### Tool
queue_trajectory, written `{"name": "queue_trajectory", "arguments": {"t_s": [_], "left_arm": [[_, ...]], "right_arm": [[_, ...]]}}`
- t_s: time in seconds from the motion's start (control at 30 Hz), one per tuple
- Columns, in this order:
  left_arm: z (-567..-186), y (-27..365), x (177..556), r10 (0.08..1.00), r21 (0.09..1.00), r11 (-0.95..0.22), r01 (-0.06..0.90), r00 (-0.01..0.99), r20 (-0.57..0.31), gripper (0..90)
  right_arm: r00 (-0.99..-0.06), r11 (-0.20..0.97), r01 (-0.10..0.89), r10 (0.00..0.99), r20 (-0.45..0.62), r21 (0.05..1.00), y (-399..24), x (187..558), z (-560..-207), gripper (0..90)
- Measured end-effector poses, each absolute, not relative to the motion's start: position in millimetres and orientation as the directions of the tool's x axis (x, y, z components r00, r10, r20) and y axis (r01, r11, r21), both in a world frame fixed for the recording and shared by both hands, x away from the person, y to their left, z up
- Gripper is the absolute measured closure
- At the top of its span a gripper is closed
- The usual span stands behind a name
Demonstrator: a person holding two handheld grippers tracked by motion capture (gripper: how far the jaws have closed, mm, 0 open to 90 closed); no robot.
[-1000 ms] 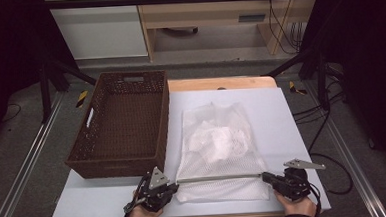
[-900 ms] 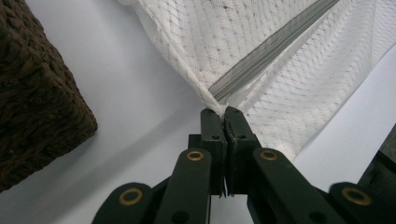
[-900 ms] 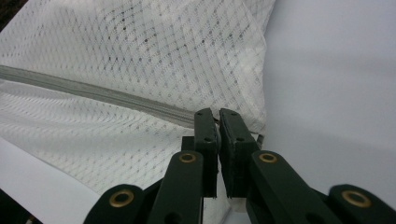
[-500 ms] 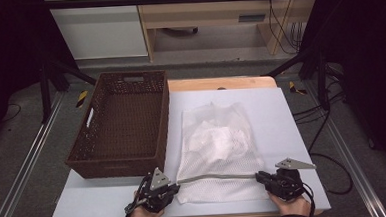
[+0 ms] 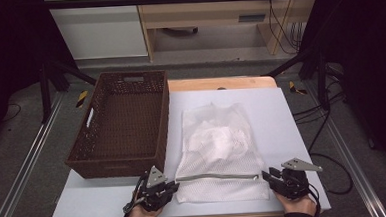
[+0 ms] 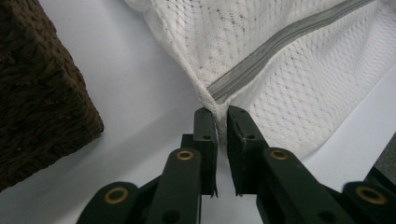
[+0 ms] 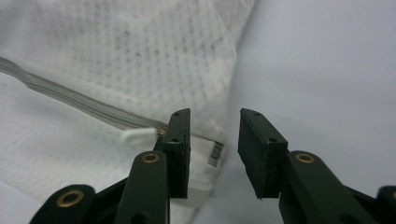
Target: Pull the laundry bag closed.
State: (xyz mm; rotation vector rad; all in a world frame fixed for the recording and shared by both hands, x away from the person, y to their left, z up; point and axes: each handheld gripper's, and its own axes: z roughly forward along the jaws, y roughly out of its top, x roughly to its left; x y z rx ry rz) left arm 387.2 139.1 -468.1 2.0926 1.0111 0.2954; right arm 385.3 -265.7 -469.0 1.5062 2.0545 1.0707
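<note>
High view: mesh bag [image 5: 218, 152] (zipped) beside basket [image 5: 122, 124].

Surface: white table [image 5: 281, 119].
Landmark: brown wicker basket [image 5: 124, 122], on its left part.
Mesh laundry bag [image 5: 218, 147]: flat, just right of basket.

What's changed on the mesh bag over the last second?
The right gripper has just been opening and let go of the bag's zipper end, so the zipper sags from taut. The left gripper, also easing open, still has the other corner between its jaws. Basket and bag unmoved.
</note>
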Motion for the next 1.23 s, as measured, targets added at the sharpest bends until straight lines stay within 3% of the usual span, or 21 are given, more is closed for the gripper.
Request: {"name": "queue_trajectory", "arguments": {"t_s": [0.13,0.37,0.63,0.73,0.97,1.23], "left_arm": [[-472.4,137.5,388.2,0.749,0.719,-0.400,0.568,0.655,-0.101,84.2],[-477.2,134.8,389.0,0.745,0.715,-0.424,0.556,0.663,-0.073,85.5],[-479.6,131.1,396.0,0.729,0.725,-0.428,0.540,0.680,-0.076,85.0],[-476.4,137.2,395.8,0.728,0.747,-0.403,0.530,0.680,-0.090,76.1],[-464.9,155.5,392.8,0.706,0.803,-0.340,0.489,0.697,-0.125,50.0],[-461.4,170.9,390.7,0.679,0.808,-0.368,0.460,0.727,-0.104,34.3]], "right_arm": [[-0.356,0.142,0.680,0.921,0.155,0.719,-267.3,394.7,-479.7,66.7],[-0.379,0.177,0.691,0.915,0.142,0.701,-261.2,399.7,-478.3,83.4],[-0.349,0.168,0.669,0.931,0.107,0.724,-266.2,402.1,-475.4,82.6],[-0.360,0.165,0.642,0.927,0.104,0.749,-266.5,399.5,-473.6,76.6],[-0.337,0.120,0.562,0.937,0.094,0.819,-273.5,394.8,-470.4,47.8],[-0.295,0.100,0.537,0.952,0.076,0.838,-278.4,391.3,-469.4,28.7]]}}
